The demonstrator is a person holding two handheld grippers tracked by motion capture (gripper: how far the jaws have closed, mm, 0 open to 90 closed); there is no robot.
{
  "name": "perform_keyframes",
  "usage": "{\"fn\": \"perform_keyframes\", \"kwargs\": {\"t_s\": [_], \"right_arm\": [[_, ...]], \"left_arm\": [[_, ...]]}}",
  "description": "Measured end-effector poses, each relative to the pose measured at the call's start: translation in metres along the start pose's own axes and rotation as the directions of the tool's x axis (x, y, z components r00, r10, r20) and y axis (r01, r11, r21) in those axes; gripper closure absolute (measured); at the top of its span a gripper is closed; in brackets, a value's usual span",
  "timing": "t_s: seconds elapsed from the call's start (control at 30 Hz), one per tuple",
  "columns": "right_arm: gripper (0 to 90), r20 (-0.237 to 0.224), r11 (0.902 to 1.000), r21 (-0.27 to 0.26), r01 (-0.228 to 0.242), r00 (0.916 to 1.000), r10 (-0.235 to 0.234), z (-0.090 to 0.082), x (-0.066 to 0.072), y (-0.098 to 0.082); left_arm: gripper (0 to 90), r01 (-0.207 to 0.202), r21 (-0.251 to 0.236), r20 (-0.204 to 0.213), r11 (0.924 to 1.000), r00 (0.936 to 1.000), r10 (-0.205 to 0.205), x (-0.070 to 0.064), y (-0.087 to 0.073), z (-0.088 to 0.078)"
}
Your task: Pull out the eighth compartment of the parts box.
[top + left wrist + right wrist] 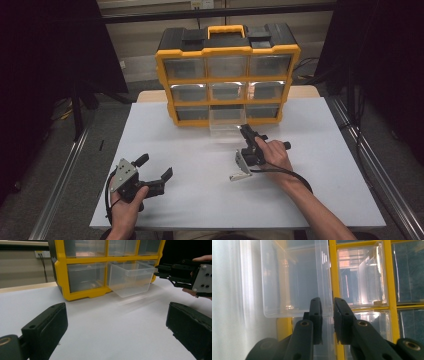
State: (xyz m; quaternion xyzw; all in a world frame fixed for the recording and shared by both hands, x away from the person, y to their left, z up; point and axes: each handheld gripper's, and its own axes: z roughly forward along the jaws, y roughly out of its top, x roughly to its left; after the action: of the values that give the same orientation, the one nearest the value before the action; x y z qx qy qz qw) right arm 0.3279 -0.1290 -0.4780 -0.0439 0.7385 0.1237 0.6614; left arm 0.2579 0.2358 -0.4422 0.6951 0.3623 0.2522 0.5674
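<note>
1. High view: a yellow organiser with three rows of clear drawers stands at the far side of the white table. Its bottom-middle drawer sticks out of the organiser's front, partly pulled. The right gripper reaches the drawer's front right corner, its hand lying sideways just in front of the organiser. The left gripper rests well apart from the organiser, near the table's front edge, jaws spread wide and empty.

2. Left gripper view: its two black jaws stand far apart with nothing but bare table between them. Beyond them the drawer juts out from the organiser's bottom row, and the right gripper meets the drawer's front rim on the side away from the organiser's yellow corner.

3. Right gripper view: the jaws are narrow, pinching the thin clear wall of the drawer between them (the camera is rolled, so the organiser appears turned on its side).

4. Progress, as I judge it: the drawer is gripped and roughly halfway out. What remains is to draw it clear of the organiser, or push it home; I cannot tell which is intended.
</note>
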Motion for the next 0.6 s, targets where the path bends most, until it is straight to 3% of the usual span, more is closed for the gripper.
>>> {"fn": "perform_keyframes", "kwargs": {"t_s": [0.3,0.33,0.37,0.4,0.43,0.47,0.6], "right_arm": [[74.7,-0.011,0.9992,-0.002,-0.040,0.9991,0.040,0.000,-0.002,-0.001],[67.3,-0.009,0.9970,-0.003,-0.078,0.9970,0.077,0.001,-0.004,0.000],[65.7,-0.009,0.9961,-0.007,-0.088,0.9961,0.088,0.000,-0.004,0.000],[64.6,-0.013,0.9919,-0.002,-0.127,0.9918,0.127,0.000,-0.005,-0.001],[64.6,-0.013,0.9919,-0.002,-0.127,0.9918,0.127,0.000,-0.005,-0.001],[60.2,-0.028,0.9844,0.004,-0.176,0.9840,0.176,-0.001,-0.007,-0.001],[55.5,-0.067,0.9627,0.012,-0.270,0.9604,0.270,-0.001,-0.012,-0.006]], "left_arm": [[3.9,0.001,0.002,0.000,1.0000,1.0000,-0.001,0.000,0.000,0.000],[3.9,0.003,0.001,0.001,1.0000,1.0000,-0.003,0.000,0.000,0.000],[3.9,0.003,0.001,0.001,1.0000,1.0000,-0.003,0.000,0.000,0.000],[3.9,0.004,-0.002,0.006,1.0000,1.0000,-0.004,0.000,0.000,0.000],[3.9,0.004,-0.002,0.006,1.0000,1.0000,-0.004,0.000,0.000,0.000],[3.9,0.004,0.000,0.006,1.0000,1.0000,-0.004,0.000,-0.001,0.000],[3.9,0.000,0.011,0.005,0.9999,1.0000,0.000,0.001,-0.001,0.001]]}}
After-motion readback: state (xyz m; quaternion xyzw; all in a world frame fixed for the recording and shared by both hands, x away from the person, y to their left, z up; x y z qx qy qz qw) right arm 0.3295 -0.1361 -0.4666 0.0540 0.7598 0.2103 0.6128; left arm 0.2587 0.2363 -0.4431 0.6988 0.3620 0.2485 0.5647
